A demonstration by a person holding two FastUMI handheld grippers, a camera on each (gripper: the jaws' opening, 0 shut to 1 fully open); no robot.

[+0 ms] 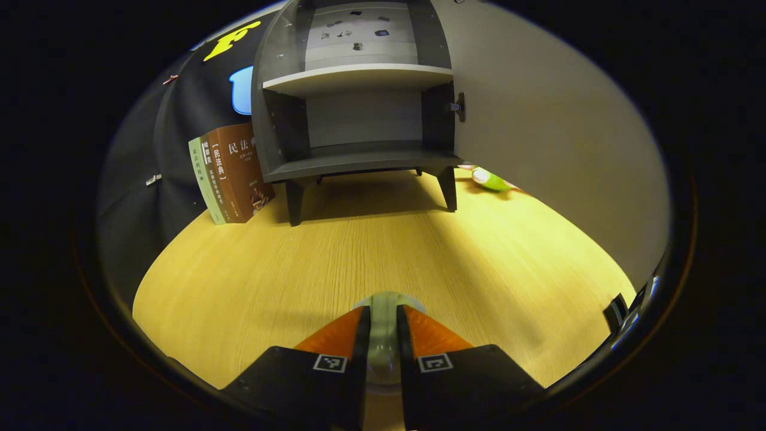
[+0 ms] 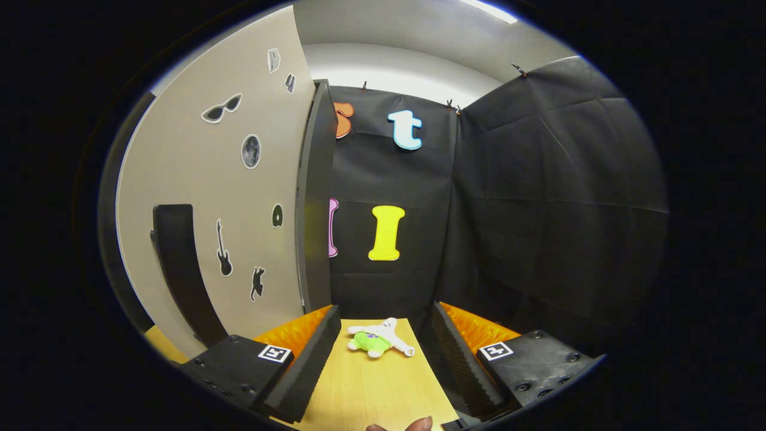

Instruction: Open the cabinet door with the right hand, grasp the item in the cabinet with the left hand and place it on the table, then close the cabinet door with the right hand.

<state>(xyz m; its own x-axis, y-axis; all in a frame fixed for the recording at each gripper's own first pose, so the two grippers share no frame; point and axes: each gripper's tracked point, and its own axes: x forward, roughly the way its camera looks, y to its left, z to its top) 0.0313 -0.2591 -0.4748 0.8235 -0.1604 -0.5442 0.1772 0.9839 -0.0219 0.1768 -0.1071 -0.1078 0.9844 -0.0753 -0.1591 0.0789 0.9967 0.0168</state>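
Landmark is the cabinet (image 1: 359, 114), standing on short legs at the far side of the table (image 1: 371, 251). In the left gripper view, just left of the cabinet a few books (image 1: 230, 173) stand upright against the booth wall, nearest one touching or almost touching the cabinet's left side. Cabinet is open at the front: upper shelf (image 1: 359, 76) and bottom compartment both look bare, though the back panel is dim so I can't rule out something small. Between the cabinet legs and the left gripper (image 1: 383, 341) is a wide run of bare wood table. The left gripper is low over the near table edge, its fingers closed in on a pale rounded item (image 1: 383, 335) pinched between them, item at or just above the tabletop; can't tell which. Right of the cabinet the door (image 1: 550, 149) is swung fully out toward the camera, hinge (image 1: 458, 106) at the cabinet's right edge, its lower edge running down the table's right side. Under that edge, near the cabinet's right leg, a green-and-white plush toy (image 1: 491, 179) lies on the table. In the right gripper view the door's outer face (image 2: 227, 197) with stickers and a dark handle (image 2: 179, 263) is close on the left; the right gripper (image 2: 383, 353) has its fingers spread wide, nothing between them, plush toy (image 2: 377, 341) on the table ahead.
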